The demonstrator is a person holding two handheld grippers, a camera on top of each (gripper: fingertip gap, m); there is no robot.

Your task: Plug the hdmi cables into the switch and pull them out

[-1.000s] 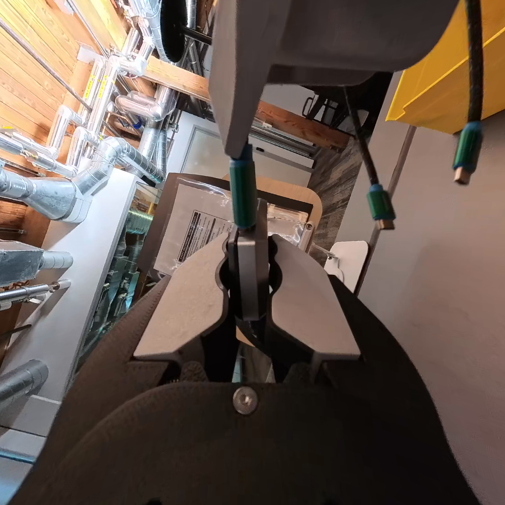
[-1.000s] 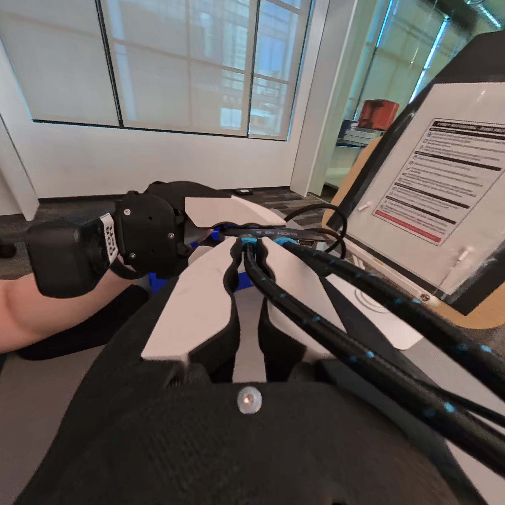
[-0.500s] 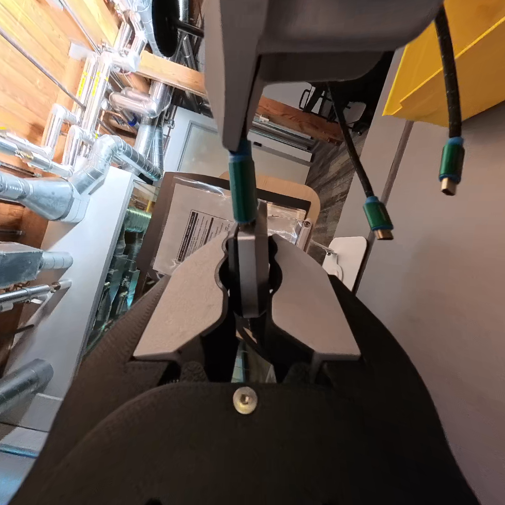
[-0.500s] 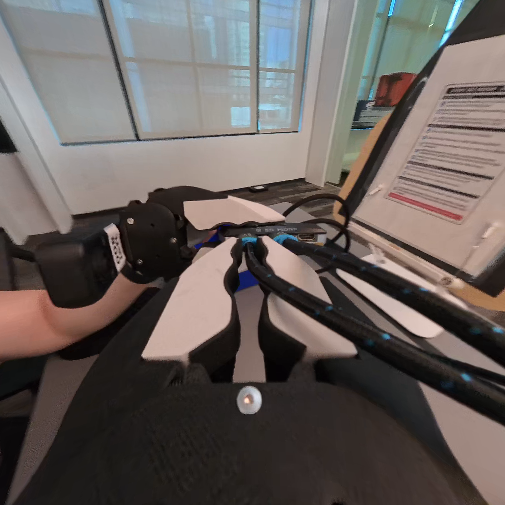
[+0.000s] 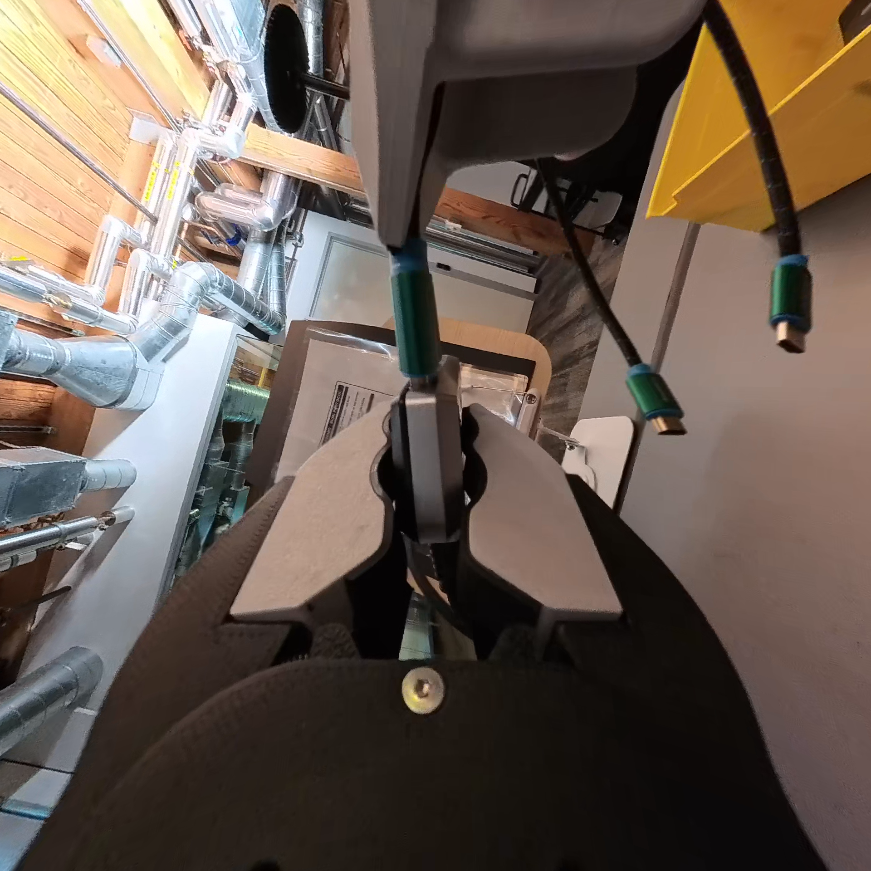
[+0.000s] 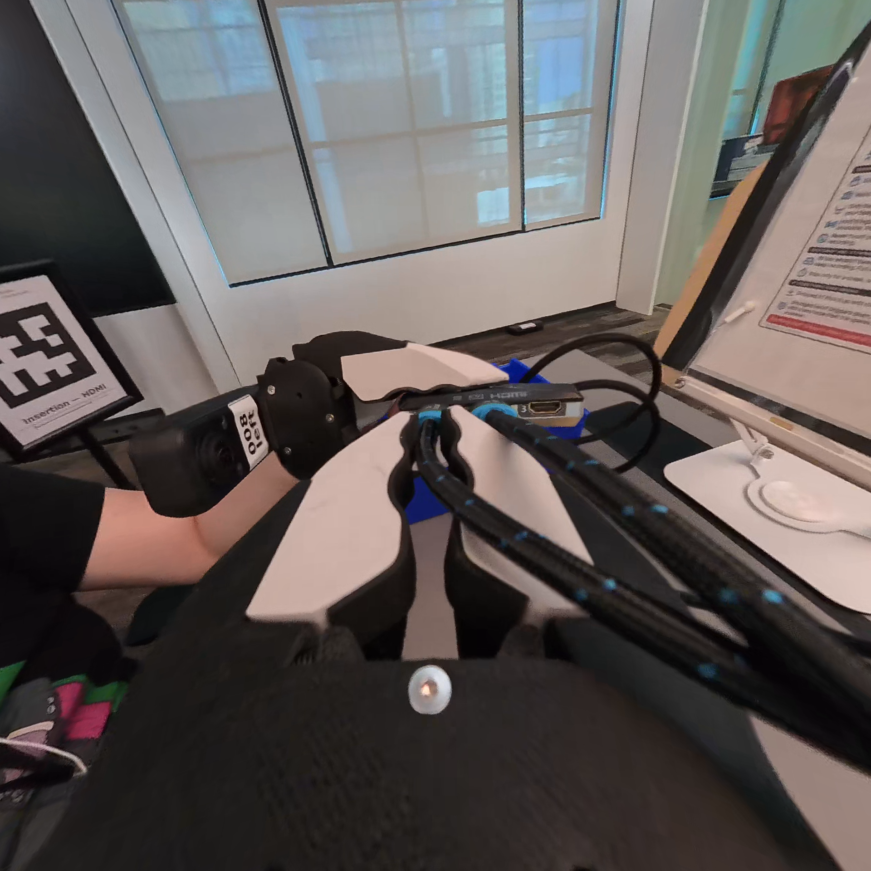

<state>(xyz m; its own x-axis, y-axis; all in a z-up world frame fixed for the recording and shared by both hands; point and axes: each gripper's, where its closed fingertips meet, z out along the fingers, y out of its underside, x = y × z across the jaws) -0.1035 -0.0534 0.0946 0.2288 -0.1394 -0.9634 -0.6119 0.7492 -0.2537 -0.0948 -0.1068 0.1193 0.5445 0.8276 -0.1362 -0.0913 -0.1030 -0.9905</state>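
The HDMI switch [image 5: 426,471] is a flat dark slab. My left gripper [image 5: 426,424] is shut on it and holds it in the air. In the right wrist view the switch [image 6: 490,395] sticks out of the left gripper [image 6: 410,382]. Two black braided cables with blue collars meet its near edge, and one port [image 6: 546,408] beside them is open. My right gripper [image 6: 431,422] is shut on the left cable's plug [image 5: 414,325], which is green and touches the switch edge. Two more green plugs [image 5: 655,400] [image 5: 792,306] hang free.
A sheet on a tilted stand [image 6: 801,283] with a white base [image 6: 777,513] is close on the right. A blue bin [image 6: 532,372] lies behind the switch. A framed marker sign [image 6: 42,353] stands at left, above a person's forearm [image 6: 165,532]. A yellow bin [image 5: 754,141] is nearby.
Both grippers keep their grip. The right wrist view has swung left, so the marker sign now shows. The switch has tilted a little in the left gripper, and the hanging plugs have swung.
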